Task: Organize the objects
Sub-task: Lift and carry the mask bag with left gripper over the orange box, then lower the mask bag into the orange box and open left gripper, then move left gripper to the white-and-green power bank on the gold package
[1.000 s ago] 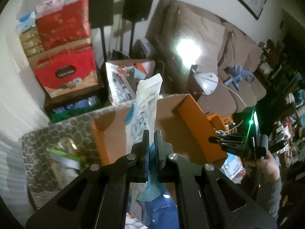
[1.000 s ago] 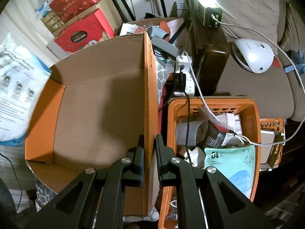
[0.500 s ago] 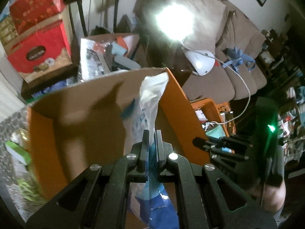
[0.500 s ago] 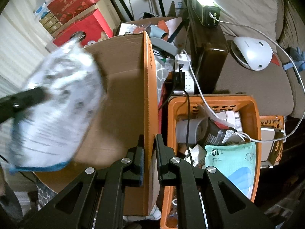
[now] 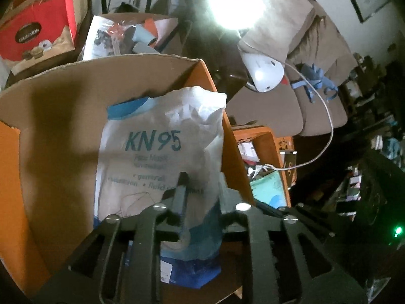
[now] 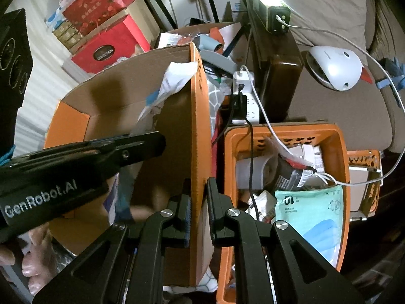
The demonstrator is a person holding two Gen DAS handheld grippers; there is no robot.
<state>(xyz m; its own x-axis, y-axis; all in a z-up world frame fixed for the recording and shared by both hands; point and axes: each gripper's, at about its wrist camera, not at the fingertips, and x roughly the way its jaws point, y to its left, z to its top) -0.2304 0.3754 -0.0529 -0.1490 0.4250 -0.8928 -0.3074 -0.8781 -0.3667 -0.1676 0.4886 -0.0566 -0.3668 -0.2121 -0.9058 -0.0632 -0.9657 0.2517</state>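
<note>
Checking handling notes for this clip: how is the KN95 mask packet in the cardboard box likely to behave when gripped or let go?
The mask packet looks floppy: its top corner is crumpled and bent over. It is probably light, a thin film pouch. With the left tongs opening around it, it will likely slump against the wall of the cardboard box rather than stand upright.

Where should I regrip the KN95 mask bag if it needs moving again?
Take the KN95 mask bag by its crumpled top edge, coming from above: it stands upright in the cardboard box, leaning on the right wall, so only the top is free. The left gripper is opening around its lower part.
</note>
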